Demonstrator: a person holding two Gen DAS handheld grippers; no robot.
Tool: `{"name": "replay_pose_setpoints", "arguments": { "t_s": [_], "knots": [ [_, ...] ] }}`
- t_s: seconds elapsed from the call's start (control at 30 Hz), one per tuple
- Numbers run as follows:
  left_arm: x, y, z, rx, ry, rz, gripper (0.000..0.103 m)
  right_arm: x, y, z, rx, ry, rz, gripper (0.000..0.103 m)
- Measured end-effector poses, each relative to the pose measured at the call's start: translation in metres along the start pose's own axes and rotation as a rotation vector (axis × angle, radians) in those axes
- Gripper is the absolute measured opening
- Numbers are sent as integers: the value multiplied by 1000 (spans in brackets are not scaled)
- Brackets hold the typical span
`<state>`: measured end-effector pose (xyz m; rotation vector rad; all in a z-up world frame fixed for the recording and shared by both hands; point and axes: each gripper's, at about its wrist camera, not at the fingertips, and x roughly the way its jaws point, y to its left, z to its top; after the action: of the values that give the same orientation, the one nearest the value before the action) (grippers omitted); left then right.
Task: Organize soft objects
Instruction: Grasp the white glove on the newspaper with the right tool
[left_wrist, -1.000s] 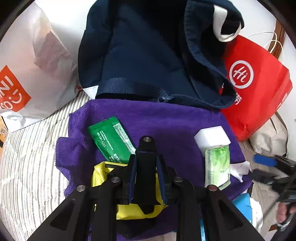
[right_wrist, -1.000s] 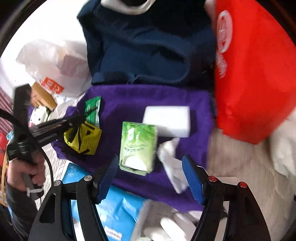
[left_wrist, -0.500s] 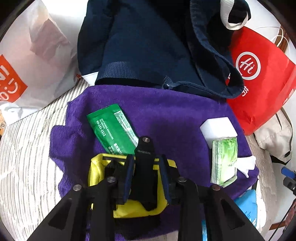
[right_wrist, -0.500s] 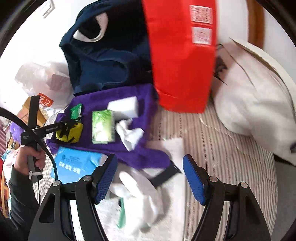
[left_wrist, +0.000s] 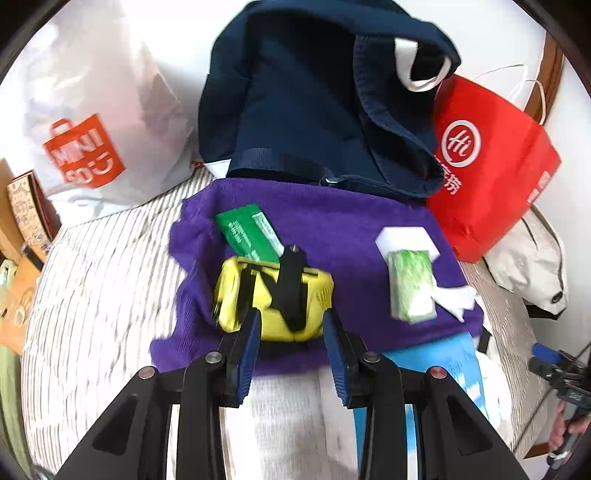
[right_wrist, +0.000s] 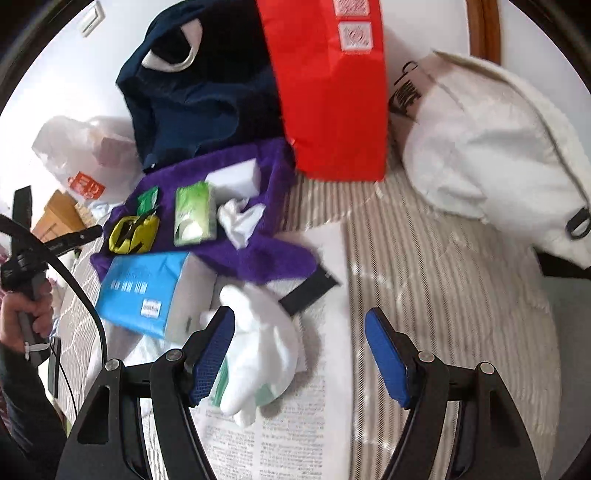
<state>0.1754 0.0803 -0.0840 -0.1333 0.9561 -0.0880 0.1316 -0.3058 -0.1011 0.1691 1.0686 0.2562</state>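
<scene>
Left wrist view shows the yellow pouch (left_wrist: 273, 299) with a black strap lying on the purple towel (left_wrist: 332, 221) at centre frame, just beyond the left gripper (left_wrist: 291, 334), whose blue pads are opening and stand clear of it on either side. Green packet (left_wrist: 247, 232) touches the pouch's upper edge; a tissue pack (left_wrist: 412, 290) and white sponge (left_wrist: 402, 238) lie to the right. Right wrist view has the right gripper (right_wrist: 299, 354) spread wide and empty at lower centre, its left pad beside a white glove (right_wrist: 258, 343).

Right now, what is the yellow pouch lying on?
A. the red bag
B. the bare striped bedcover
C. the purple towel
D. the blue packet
C: the yellow pouch lies on the purple towel, beside the green sachet, just beyond the left gripper, whose jaws are opening clear of it.
</scene>
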Motion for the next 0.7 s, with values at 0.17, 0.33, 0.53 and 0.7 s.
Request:
{"name": "replay_pose_setpoints", "arguments": {
  "t_s": [0.17, 0.33, 0.53, 0.7],
  "knots": [
    [-25, 2, -28, -6, -12, 14, 37, 17, 9, -11, -17, 21, 38, 72],
    [-43, 4, -53, -21, -8, 25, 37, 37, 14, -10, -23, 64, 55, 72],
    [-56, 5, -76, -36, -3, 25, 37, 59, 36, -28, -99, 123, 38, 72],
    [-56, 7, -92, -50, 20, 25, 38, 65, 46, -35, -180, 70, -14, 44]
  ]
}}
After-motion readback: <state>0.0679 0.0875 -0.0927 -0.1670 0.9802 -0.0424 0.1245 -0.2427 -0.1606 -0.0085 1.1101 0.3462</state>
